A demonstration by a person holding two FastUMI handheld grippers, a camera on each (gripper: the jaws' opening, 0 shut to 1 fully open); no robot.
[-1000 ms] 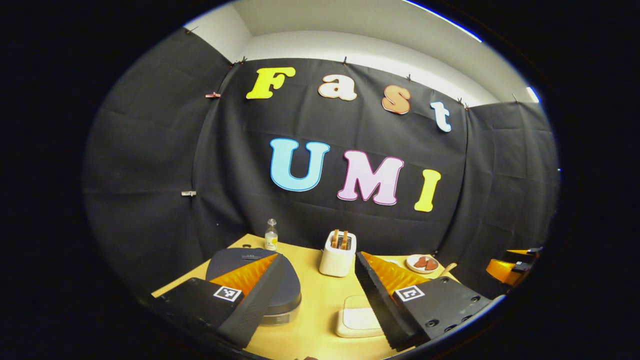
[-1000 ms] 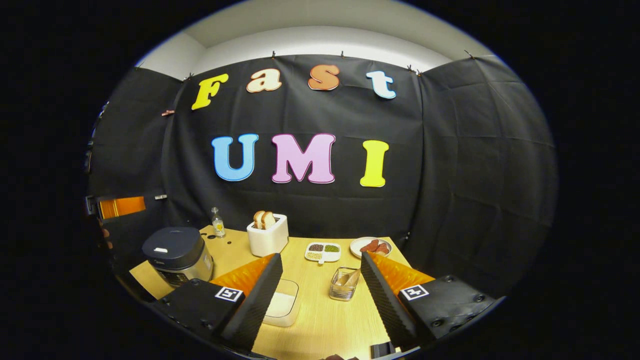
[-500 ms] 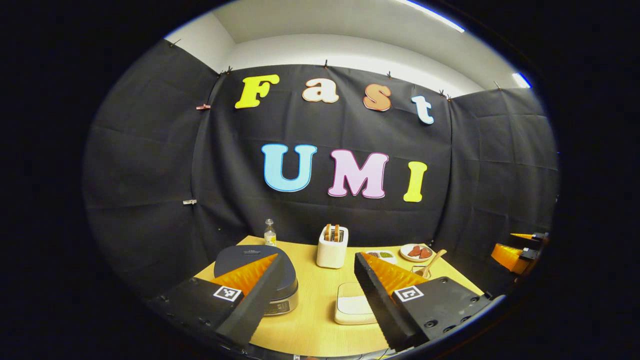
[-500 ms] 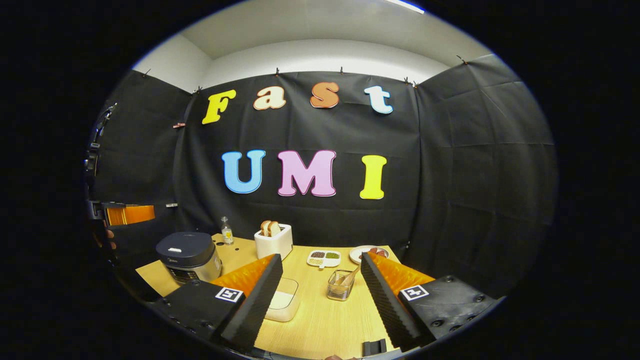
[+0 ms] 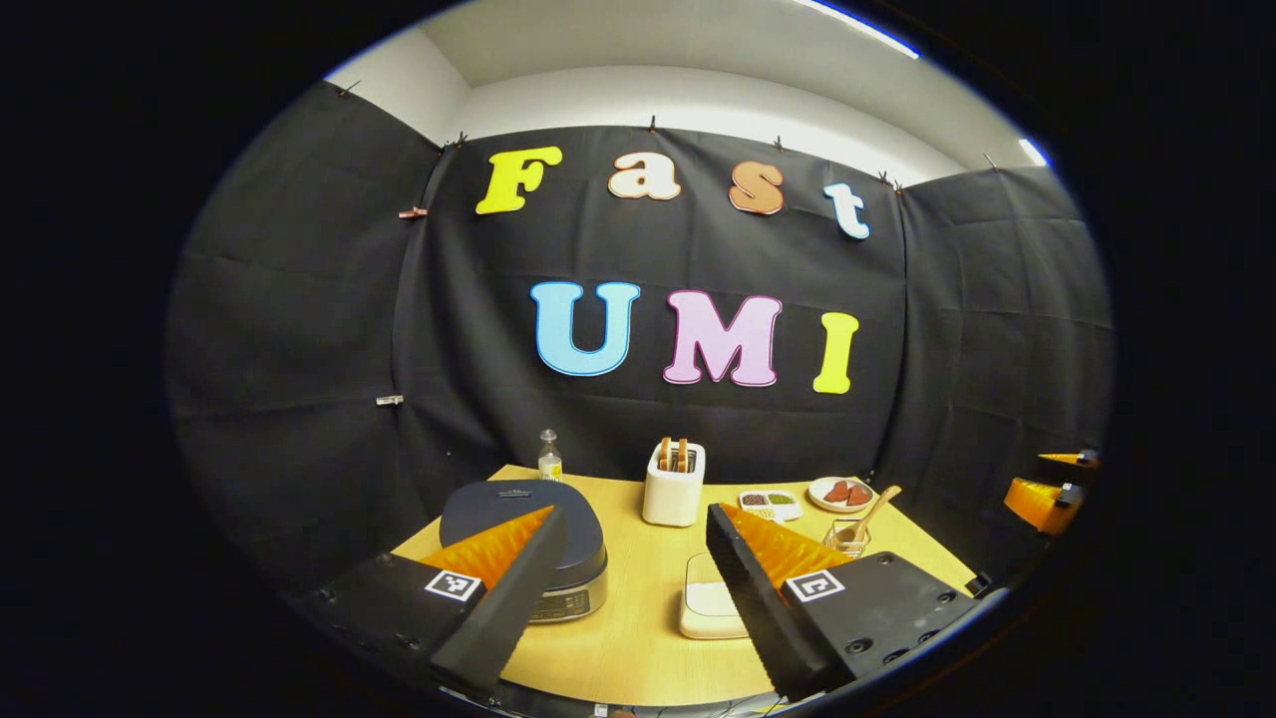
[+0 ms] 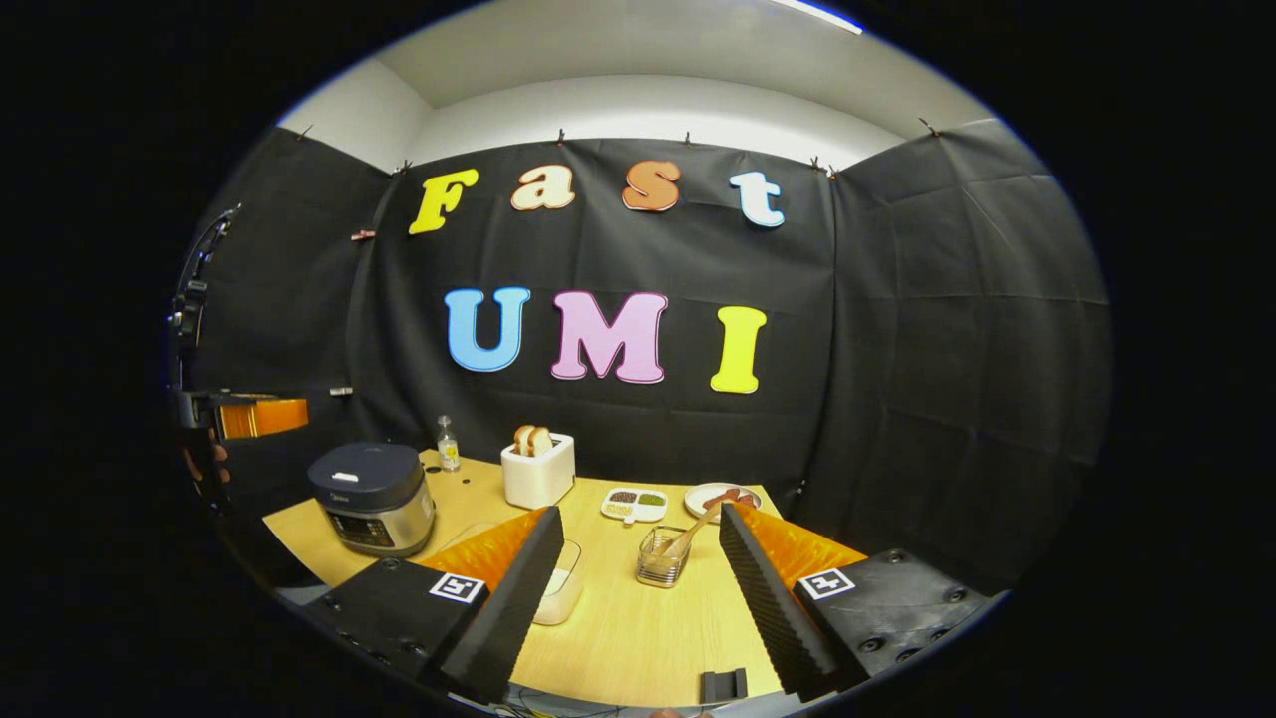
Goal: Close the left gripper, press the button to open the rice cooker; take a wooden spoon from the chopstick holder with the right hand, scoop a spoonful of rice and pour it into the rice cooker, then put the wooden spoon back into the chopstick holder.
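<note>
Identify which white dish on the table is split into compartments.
The sectioned dish of beans beside the toaster; the rice container and round plate are undivided.

Free room and obstacles on the table (image 6: 638,638). The near left is occupied by the rice cooker (image 6: 373,496), lid shut; a bottle (image 6: 448,445) is set behind it at the far edge. The far middle is blocked by a toaster (image 6: 538,471) with bread standing out of it. A shallow white container (image 5: 710,608) lies near the middle, with bare tabletop seen between it and the cooker. To the right, the chopstick holder (image 6: 661,557) is placed, its wooden spoon (image 6: 695,527) leaning up and rightward; a divided dish (image 6: 634,504) and a plate (image 6: 720,497) are set behind it. A small black block (image 6: 725,685) sits at the near edge.
</note>
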